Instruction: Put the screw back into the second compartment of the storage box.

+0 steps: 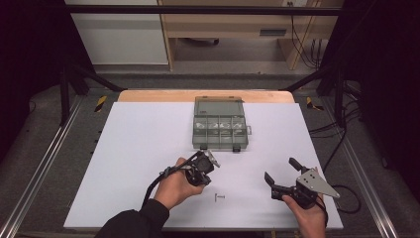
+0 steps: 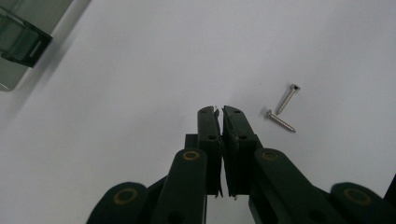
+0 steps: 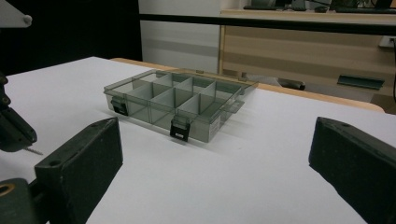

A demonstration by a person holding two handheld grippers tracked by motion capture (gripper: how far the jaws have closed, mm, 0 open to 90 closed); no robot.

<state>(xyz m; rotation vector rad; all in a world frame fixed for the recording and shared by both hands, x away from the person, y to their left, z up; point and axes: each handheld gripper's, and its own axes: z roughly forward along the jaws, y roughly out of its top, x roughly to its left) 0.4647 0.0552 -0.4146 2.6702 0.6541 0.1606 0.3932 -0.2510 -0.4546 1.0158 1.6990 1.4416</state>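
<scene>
Screw [image 2: 217,110] pinched at the tips of my clenched left gripper [image 2: 219,112], just before the box [image 1: 219,124]; right gripper [image 1: 281,173] released; I should carry it level over one compartment.

Counter [image 1: 133,148]: overlaid by a sheet, on which everything is set.
Box [image 1: 219,124]: placed at the middle of the far side, its lid laid back behind it.
Left tool [image 1: 212,157]: found just before the box, at its near left corner.
Right tool [image 1: 280,173]: held at the near right, well apart from the box.
Screws [image 2: 280,120]: two, laid on the sheet just right of the left tool's tips, close together.
Screw [image 3: 33,150]: gripped at the left tool's tips.
</scene>
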